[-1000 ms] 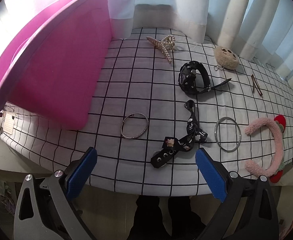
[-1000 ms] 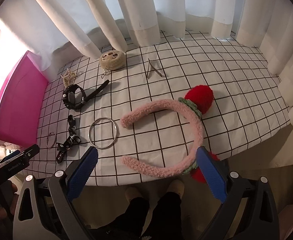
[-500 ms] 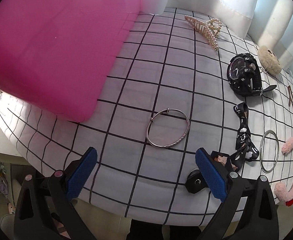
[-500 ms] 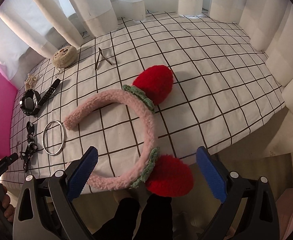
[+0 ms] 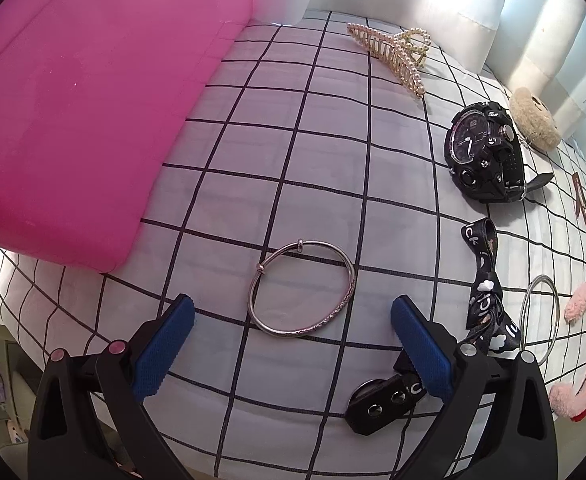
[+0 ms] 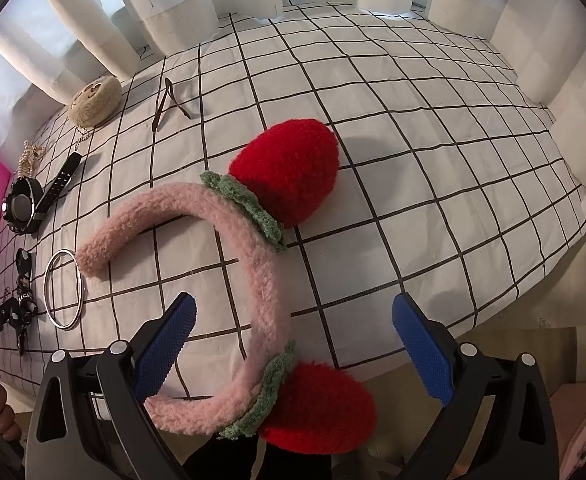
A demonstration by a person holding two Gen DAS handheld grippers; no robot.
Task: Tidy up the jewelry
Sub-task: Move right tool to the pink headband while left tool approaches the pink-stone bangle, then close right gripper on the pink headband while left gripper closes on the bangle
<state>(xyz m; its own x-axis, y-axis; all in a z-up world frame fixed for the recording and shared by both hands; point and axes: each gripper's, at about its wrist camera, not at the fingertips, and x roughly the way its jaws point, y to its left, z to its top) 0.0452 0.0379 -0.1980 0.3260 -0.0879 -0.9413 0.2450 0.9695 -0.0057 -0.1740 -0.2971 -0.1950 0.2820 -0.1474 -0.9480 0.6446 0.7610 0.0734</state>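
Two grippers are seen with jaws spread wide and nothing held. The left gripper (image 5: pixel 292 340) is poised low over the checked cloth (image 5: pixel 325 168), and a silver bangle (image 5: pixel 301 289) lies flat just ahead of the gap between its blue pads (image 5: pixel 161 354). Taking the bangle as landmark: a pink box (image 5: pixel 77 112) is set to its left, well apart; a pearl hair claw (image 5: pixel 393 54) lies far beyond it; a black watch (image 5: pixel 483 154) stands beyond and to its right, with a tan plush charm (image 5: pixel 533 122) further back. A black printed ribbon (image 5: pixel 487 296) runs to the bangle's right, its studded end partly covered by the right-hand pad. A plain metal ring (image 5: pixel 541 316) lies past the ribbon.

The right gripper (image 6: pixel 293 346) is held over a pink fuzzy headband (image 6: pixel 253 272) with two red strawberries (image 6: pixel 289 172), far to the bangle's right; the nearer berry hangs at the cloth's edge. Two hairpins (image 6: pixel 169 102) lie beyond. Curtains (image 6: pixel 173 0) close off the back. The bangle itself cannot be made out in the right view.
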